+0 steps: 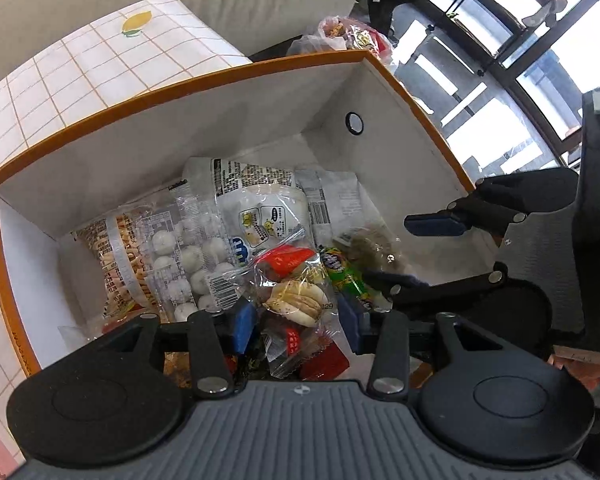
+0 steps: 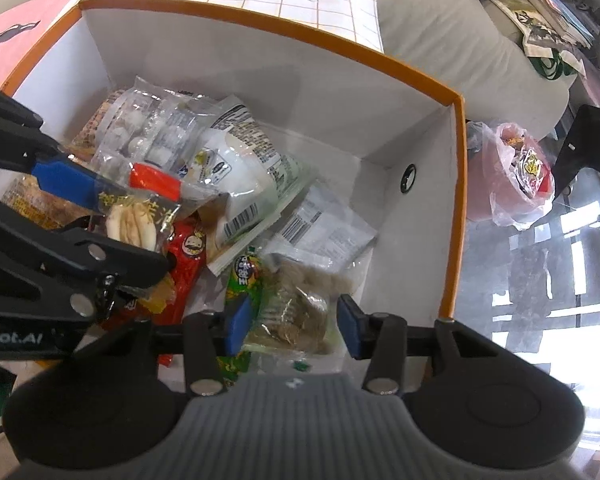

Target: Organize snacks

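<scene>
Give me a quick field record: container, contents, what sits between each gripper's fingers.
container: orange-rimmed white cardboard box
contents: mixed wrapped snacks, piled loosely
left gripper: jaws apart, around clear packet of a sesame-topped bun
right gripper: jaws apart, around clear packet of brownish snack
outside box: pink plastic bag

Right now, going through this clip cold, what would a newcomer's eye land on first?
First, the orange-rimmed box with white inner walls, on a grid-patterned cloth, its floor heaped with wrapped snacks. Then both grippers reaching into it: the left gripper straddles a clear pack with a pale pastry, the right gripper a clear pack of brownish pieces. Outside, past the far corner, sits a pink plastic bag.
</scene>
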`<control>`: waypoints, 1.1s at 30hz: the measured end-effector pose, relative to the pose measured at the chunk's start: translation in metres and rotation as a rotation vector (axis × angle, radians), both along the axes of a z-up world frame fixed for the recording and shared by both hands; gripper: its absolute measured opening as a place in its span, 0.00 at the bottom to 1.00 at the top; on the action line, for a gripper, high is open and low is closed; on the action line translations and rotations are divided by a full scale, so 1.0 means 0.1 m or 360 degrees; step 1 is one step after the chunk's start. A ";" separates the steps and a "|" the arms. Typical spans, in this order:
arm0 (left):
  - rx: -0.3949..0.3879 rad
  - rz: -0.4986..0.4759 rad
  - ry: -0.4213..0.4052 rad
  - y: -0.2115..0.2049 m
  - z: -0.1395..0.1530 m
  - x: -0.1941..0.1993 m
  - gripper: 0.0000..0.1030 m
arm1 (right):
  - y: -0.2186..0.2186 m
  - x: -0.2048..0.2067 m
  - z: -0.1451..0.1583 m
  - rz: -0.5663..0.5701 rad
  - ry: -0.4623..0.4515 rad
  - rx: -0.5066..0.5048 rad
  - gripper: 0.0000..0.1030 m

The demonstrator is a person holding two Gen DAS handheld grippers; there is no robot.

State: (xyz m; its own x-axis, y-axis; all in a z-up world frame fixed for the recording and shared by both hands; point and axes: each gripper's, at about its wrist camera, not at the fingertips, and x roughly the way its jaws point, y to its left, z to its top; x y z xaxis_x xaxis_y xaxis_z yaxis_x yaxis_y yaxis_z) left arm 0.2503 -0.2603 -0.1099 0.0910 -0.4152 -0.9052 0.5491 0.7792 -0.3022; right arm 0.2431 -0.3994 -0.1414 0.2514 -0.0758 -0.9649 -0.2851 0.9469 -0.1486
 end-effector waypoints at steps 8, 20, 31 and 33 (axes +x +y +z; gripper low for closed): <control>-0.0075 0.0012 -0.0068 0.08 0.19 -0.05 0.66 | 0.08 -0.04 0.16 0.0067 0.0028 -0.0037 0.79; -0.0054 0.0158 -0.0426 0.69 0.97 -0.47 0.68 | 0.27 -0.22 0.76 -0.0047 -0.0132 0.0147 0.87; -0.0133 0.0480 -0.0897 1.59 1.77 -1.15 0.74 | 0.83 -0.88 1.76 -0.0133 -0.0739 0.0384 0.97; -0.0120 0.0526 -0.0974 1.72 1.83 -1.30 0.74 | 0.94 -1.06 1.89 -0.0157 -0.0839 0.0442 0.97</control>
